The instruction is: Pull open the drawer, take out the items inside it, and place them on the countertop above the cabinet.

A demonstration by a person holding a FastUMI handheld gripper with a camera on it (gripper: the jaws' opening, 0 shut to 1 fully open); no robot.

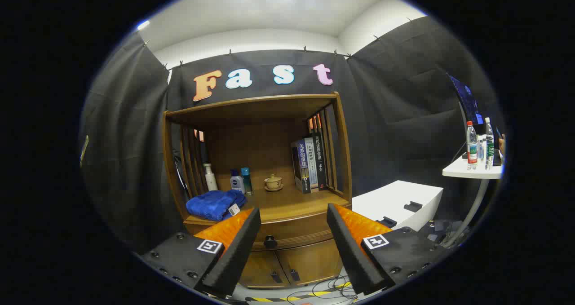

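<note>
Two gripper fingers (242,242) reach forward with a wide gap between them; the gripper (294,217) is spread apart and grasps nothing. Straight ahead, seen through that gap, is the drawer (287,233) of a wooden cabinet (256,112), closed, with its dark round knob (270,240) just inside the left finger and not touched by either finger. Below the drawer, between the fingers, are two small cabinet doors (292,264) with dark handles. Beyond the fingertips lies the countertop (292,201), set under an open shelf hood. On it, ahead of the left finger, rests a folded blue towel (214,204) with a white tag; behind the towel stand a white pump bottle (210,177) and two smaller bottles (240,180). Near the middle sits a small lidded cup on a saucer (273,182), and ahead of the right finger a few books (309,163) stand upright against the slatted side. Off beyond the right finger is a white box (397,201), and farther right a white table (471,170) carrying water bottles (471,144). Cables (323,291) trail on the floor under the fingers.
</note>
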